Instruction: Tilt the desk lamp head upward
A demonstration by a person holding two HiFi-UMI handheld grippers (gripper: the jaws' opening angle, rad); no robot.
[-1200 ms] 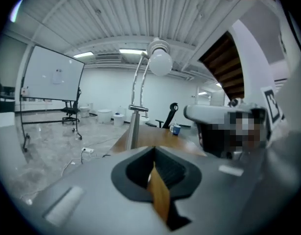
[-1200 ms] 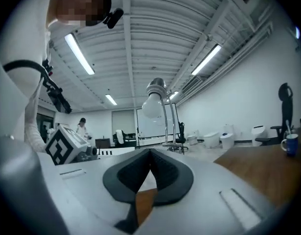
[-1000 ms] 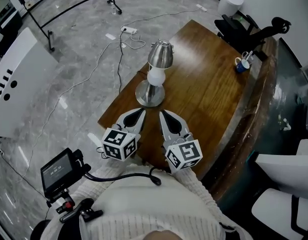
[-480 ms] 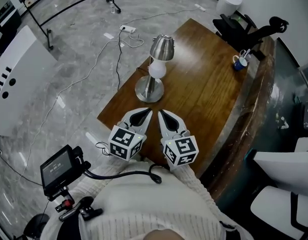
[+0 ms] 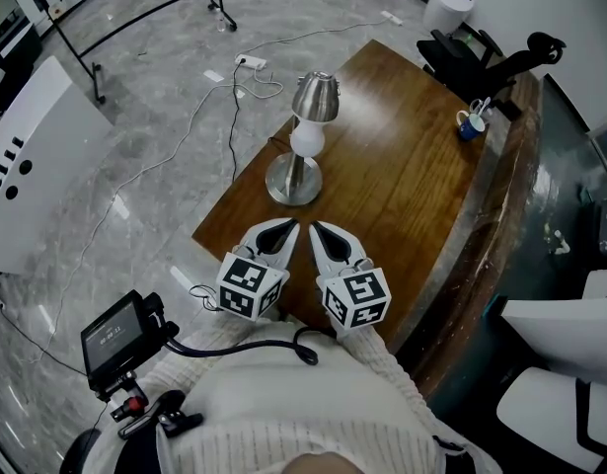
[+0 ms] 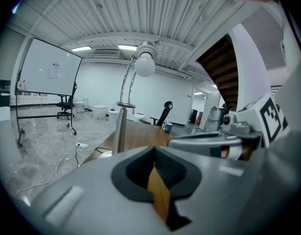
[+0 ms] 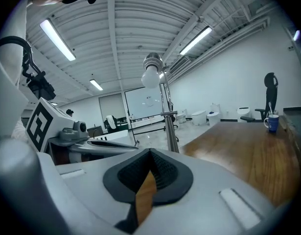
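Observation:
A silver desk lamp (image 5: 301, 136) stands on the wooden table (image 5: 412, 166) near its left edge, on a round base (image 5: 294, 183). Its metal shade (image 5: 316, 97) points toward me with a white bulb (image 5: 306, 142) showing below it. In the left gripper view the lamp (image 6: 125, 116) rises ahead with the bulb (image 6: 145, 66) at the top; in the right gripper view the lamp (image 7: 167, 119) stands ahead too. My left gripper (image 5: 280, 227) and right gripper (image 5: 317, 229) are side by side over the table's near edge, short of the base. Both are shut and hold nothing.
A blue mug (image 5: 472, 123) with things in it sits at the table's far right edge. A black office chair (image 5: 491, 62) stands behind it. Cables and a power strip (image 5: 252, 62) lie on the floor to the left. A whiteboard (image 5: 27, 156) stands at left.
The lamp sits a little farther up the head view than a second ago, as the view shifted. Both grippers have stayed shut and side by side.

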